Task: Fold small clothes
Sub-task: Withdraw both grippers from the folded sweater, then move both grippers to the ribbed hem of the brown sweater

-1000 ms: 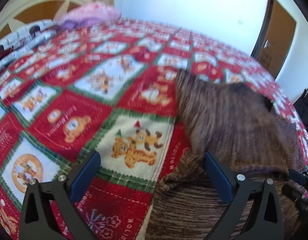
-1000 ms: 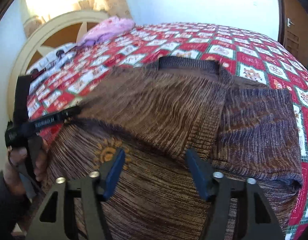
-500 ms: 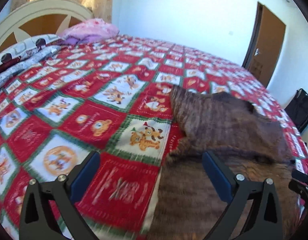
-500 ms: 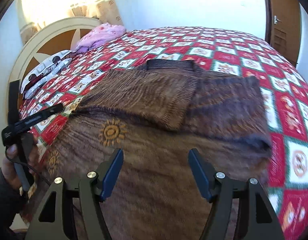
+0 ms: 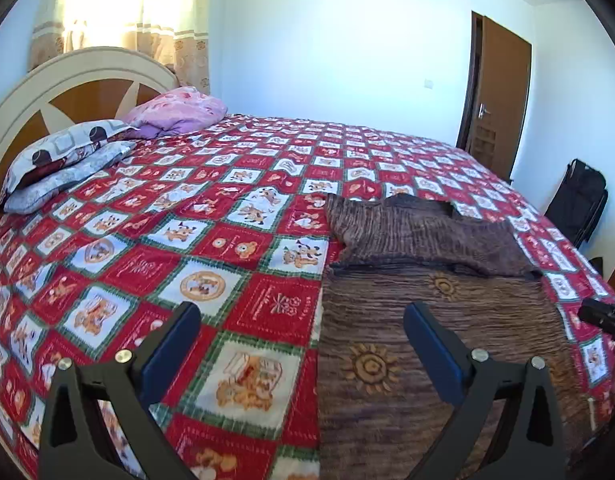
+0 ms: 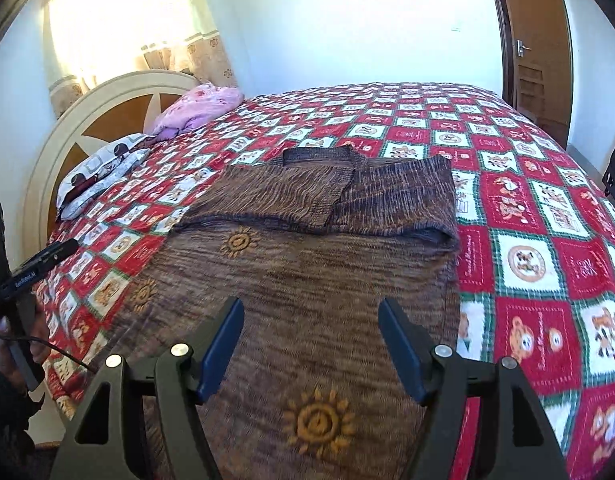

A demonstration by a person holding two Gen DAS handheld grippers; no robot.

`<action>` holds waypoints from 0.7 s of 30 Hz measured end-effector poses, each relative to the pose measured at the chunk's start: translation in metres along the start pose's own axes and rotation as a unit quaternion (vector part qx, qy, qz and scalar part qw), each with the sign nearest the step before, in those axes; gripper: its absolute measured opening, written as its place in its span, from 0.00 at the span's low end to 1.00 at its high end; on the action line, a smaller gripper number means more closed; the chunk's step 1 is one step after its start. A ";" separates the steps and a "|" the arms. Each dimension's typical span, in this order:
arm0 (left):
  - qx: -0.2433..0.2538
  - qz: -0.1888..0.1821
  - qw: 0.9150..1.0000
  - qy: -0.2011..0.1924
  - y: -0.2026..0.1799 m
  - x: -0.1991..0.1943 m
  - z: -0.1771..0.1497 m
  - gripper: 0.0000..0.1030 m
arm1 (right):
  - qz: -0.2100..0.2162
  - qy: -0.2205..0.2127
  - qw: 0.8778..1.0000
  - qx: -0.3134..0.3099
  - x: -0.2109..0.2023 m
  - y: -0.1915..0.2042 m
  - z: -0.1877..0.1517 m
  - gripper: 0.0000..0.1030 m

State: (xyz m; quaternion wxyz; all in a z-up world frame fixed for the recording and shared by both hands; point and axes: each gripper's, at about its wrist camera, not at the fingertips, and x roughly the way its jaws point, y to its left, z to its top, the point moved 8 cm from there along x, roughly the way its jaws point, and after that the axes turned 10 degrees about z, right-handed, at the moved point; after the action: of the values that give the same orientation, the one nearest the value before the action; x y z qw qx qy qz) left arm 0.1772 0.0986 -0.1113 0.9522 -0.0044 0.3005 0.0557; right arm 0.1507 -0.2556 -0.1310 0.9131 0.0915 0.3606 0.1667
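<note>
The right gripper (image 6: 310, 346) is hovering with jaws spread above the brown garment (image 6: 307, 276). The garment is lying on the red patchwork bedspread (image 6: 527, 208), its sleeves folded inward.

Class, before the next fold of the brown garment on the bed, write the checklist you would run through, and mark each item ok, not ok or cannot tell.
1. Left gripper open, holding nothing: ok.
2. Right gripper open, holding nothing: ok.
3. Both sleeves folded in across the brown garment: ok.
4. Garment lies flat on the bedspread: ok, slight bunching at the far right fold.
5. Near hem within reach: cannot tell, it runs out of frame below.
6. Pillows clear of the garment: ok.
</note>
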 end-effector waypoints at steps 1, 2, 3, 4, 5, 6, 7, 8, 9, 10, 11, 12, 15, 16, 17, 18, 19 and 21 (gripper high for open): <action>0.000 0.002 1.000 -0.002 0.001 -0.003 -0.002 1.00 | -0.002 0.000 1.000 -0.004 -0.003 0.002 -0.003 0.69; 0.004 0.003 1.000 -0.002 0.000 -0.004 -0.005 1.00 | -0.003 0.001 1.000 -0.006 -0.006 0.005 -0.006 0.69; 0.012 0.007 1.000 0.000 -0.001 -0.006 -0.008 1.00 | -0.002 0.001 1.000 -0.005 -0.009 0.007 -0.011 0.69; 0.023 0.012 1.000 0.006 -0.004 -0.006 -0.013 1.00 | -0.003 0.002 1.000 -0.004 -0.011 0.007 -0.013 0.69; 0.028 0.012 0.999 0.010 -0.005 -0.007 -0.017 1.00 | -0.004 0.004 1.000 -0.003 -0.013 0.008 -0.017 0.69; 0.035 0.013 0.999 0.016 -0.008 -0.007 -0.022 1.00 | -0.004 0.004 1.000 -0.003 -0.016 0.010 -0.021 0.69; 0.039 0.014 0.999 0.020 -0.009 -0.009 -0.026 1.00 | -0.005 0.005 1.000 -0.003 -0.018 0.011 -0.024 0.69; 0.045 0.012 0.999 0.025 -0.012 -0.010 -0.031 1.00 | -0.007 0.006 1.000 -0.002 -0.020 0.012 -0.028 0.69; 0.049 0.010 0.998 0.029 -0.014 -0.011 -0.035 1.00 | -0.009 0.008 1.000 0.000 -0.021 0.012 -0.032 0.69; 0.055 0.010 0.998 0.034 -0.017 -0.012 -0.040 1.00 | -0.010 0.009 1.000 0.003 -0.023 0.012 -0.036 0.69; 0.063 0.011 0.997 0.041 -0.020 -0.012 -0.045 1.00 | -0.010 0.011 1.000 0.007 -0.024 0.011 -0.040 0.69; 0.070 0.012 0.996 0.045 -0.022 -0.012 -0.050 1.00 | -0.010 0.014 1.000 0.012 -0.025 0.010 -0.045 0.69; 0.083 0.018 0.994 0.065 -0.026 -0.010 -0.065 1.00 | -0.014 0.024 0.999 0.018 -0.026 0.009 -0.060 0.69; 0.084 0.017 0.994 0.070 -0.027 -0.010 -0.068 1.00 | -0.017 0.027 0.999 0.018 -0.026 0.011 -0.065 0.69; 0.085 0.016 0.993 0.078 -0.027 -0.010 -0.072 1.00 | -0.019 0.029 0.999 0.018 -0.028 0.011 -0.071 0.69; 0.085 0.015 0.993 0.085 -0.026 -0.010 -0.077 1.00 | -0.021 0.030 0.999 0.018 -0.029 0.011 -0.075 0.69; 0.085 0.012 0.992 0.088 -0.026 -0.012 -0.080 1.00 | -0.022 0.031 0.999 0.021 -0.030 0.011 -0.079 0.69; 0.087 0.007 0.991 0.098 -0.026 -0.015 -0.089 1.00 | -0.018 0.035 0.999 0.032 -0.034 0.009 -0.088 0.69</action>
State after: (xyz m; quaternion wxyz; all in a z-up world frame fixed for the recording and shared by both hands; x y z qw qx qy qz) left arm 0.1171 0.0677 -0.1761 0.9146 0.0752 0.3958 0.0353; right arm 0.0649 -0.2556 -0.1707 0.8992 0.1085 0.3995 0.1418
